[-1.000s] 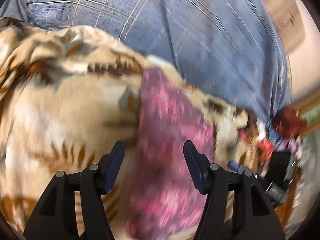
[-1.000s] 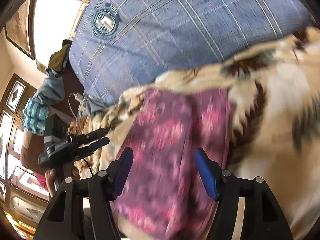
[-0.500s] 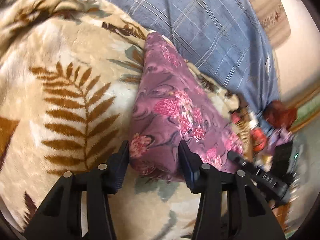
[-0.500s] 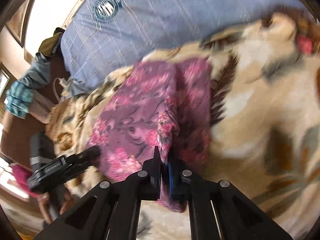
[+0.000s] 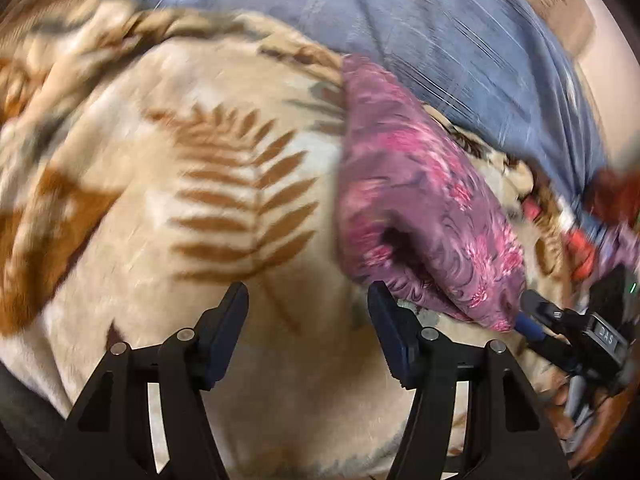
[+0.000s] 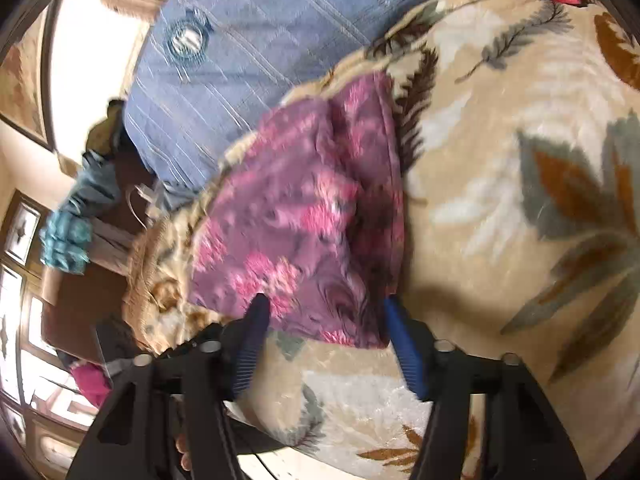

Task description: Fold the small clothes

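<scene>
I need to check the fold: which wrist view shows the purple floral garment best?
The right wrist view: the purple floral garment fills the centre, its whole near edge visible. The left wrist view shows it off-centre and blurred.

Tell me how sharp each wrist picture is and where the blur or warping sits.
Left wrist view: motion blur smears the leaf blanket and purple floral garment; the left claw stays crisp. Right wrist view: the garment is softly blurred, the window at left glares white, and fisheye bending curves the edges.

Beige leaf-print blanket (image 5: 168, 240) spread as surface; purple floral garment (image 5: 416, 208) lying folded on it.
</scene>
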Tool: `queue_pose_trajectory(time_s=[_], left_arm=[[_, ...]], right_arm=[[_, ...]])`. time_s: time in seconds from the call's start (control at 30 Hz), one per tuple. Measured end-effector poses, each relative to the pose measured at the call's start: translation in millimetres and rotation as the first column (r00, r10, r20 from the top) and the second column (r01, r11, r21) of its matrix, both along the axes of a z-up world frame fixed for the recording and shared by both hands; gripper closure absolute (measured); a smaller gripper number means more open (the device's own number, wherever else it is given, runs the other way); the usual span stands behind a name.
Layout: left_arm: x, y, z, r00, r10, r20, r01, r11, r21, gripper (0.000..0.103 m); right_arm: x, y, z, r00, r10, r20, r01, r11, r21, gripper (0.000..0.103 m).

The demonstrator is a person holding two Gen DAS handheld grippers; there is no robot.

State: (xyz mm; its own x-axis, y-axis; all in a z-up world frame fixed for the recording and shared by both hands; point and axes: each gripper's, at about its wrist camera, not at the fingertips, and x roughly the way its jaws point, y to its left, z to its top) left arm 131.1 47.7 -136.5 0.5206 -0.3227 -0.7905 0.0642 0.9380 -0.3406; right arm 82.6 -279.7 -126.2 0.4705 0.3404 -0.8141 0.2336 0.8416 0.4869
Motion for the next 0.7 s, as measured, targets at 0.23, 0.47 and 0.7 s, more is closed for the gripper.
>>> queue_pose_trajectory(time_s=[0.23, 0.47, 0.7], left_arm=[[20, -17, 0, 1.0, -0.007, 0.001, 0.007, 1.0, 0.005, 0.063], [16, -11, 8, 0.999, -0.032, -0.001, 0.032, 0.99, -0.14, 0.091], [23, -7, -13, 0.999, -0.012, -0.049, 0.005, 0.99, -0.144, 0.091]], right_arm=[[0, 4, -1, 0.999, -0.023, -0.041, 0.018, 0.993, -0.121, 0.098], [-1, 8, 5, 0.999, -0.013, -0.05, 0.004, 0.986, -0.166, 0.099], [12, 0, -20, 0.995, -0.029, -0.099, 0.011, 0.984, -0.177, 0.099]])
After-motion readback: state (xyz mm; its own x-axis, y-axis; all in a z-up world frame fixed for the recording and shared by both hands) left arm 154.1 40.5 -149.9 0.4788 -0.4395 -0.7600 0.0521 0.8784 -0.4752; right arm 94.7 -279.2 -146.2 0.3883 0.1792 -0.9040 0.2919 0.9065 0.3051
